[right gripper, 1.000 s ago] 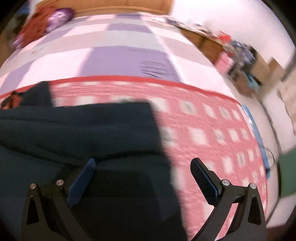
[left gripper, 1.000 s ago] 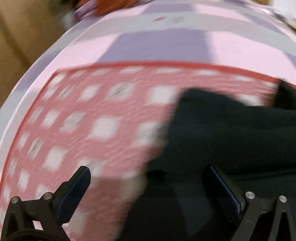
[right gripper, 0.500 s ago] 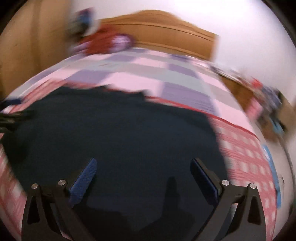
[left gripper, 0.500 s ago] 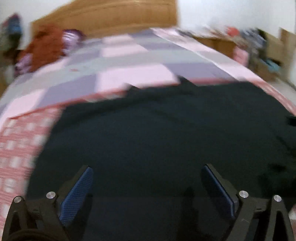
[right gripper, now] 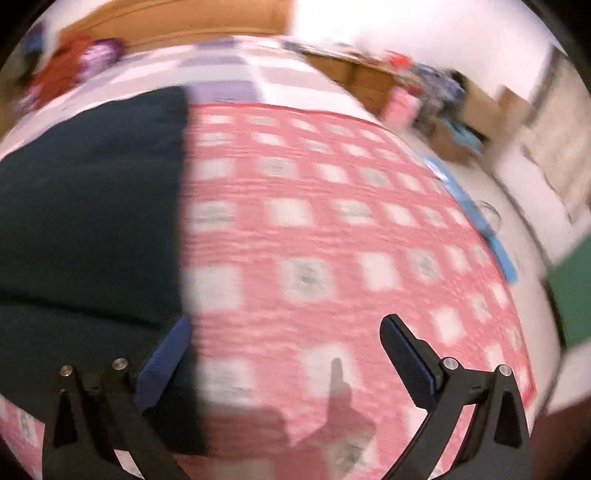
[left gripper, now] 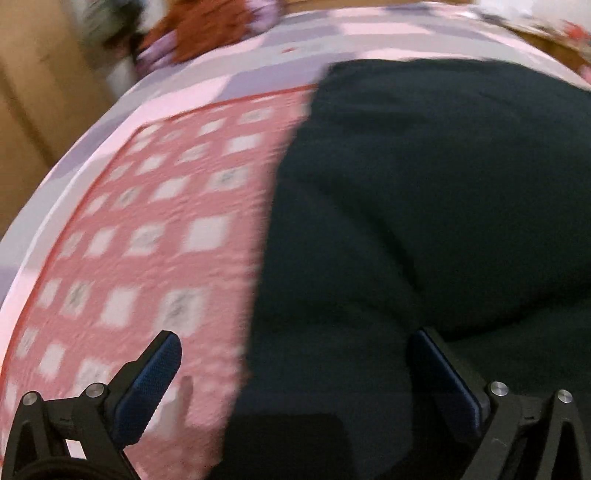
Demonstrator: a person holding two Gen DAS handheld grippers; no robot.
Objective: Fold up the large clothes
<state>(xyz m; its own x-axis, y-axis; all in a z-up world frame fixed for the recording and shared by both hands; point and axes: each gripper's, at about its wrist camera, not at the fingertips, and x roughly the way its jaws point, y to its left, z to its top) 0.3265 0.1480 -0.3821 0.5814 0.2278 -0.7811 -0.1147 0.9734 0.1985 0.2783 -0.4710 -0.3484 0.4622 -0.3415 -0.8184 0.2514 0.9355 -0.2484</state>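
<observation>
Dark garment (left gripper: 424, 229) lies spread flat on the bed, on top of a pink checked blanket (left gripper: 155, 229). Both views motion-blurred; detail soft.

Left gripper (left gripper: 295, 373): jaws wide apart, holding nothing. It straddles the garment's left edge, with one fingertip over the pink blanket and the other over dark cloth. The edge runs away from the camera toward the headboard end, so the garment's long axis looks roughly in line with the gripper's pointing direction. The bulk of the cloth lies to the right of this gripper.

Right gripper (right gripper: 284, 343): jaws also wide apart, empty. Here the garment (right gripper: 92, 203) sits to the left; its right edge passes just by the left fingertip, and most of the gap between the fingers is over blanket (right gripper: 332, 240).

Judgement: the two grippers sit at opposite side edges of the garment, each about equally near its own edge. The next grasp would turn on each one catching the edge nearest it, the left slightly better placed since the edge already falls between its fingers. Whether either touches the cloth cannot be told.

A crease or low ridge crosses the cloth near both grippers.

No brand, label or readable writing visible anywhere. Red and purple things (right gripper: 74, 62) heaped near the wooden headboard (right gripper: 177, 18); cluttered shelf (right gripper: 424, 85) to the right.
</observation>
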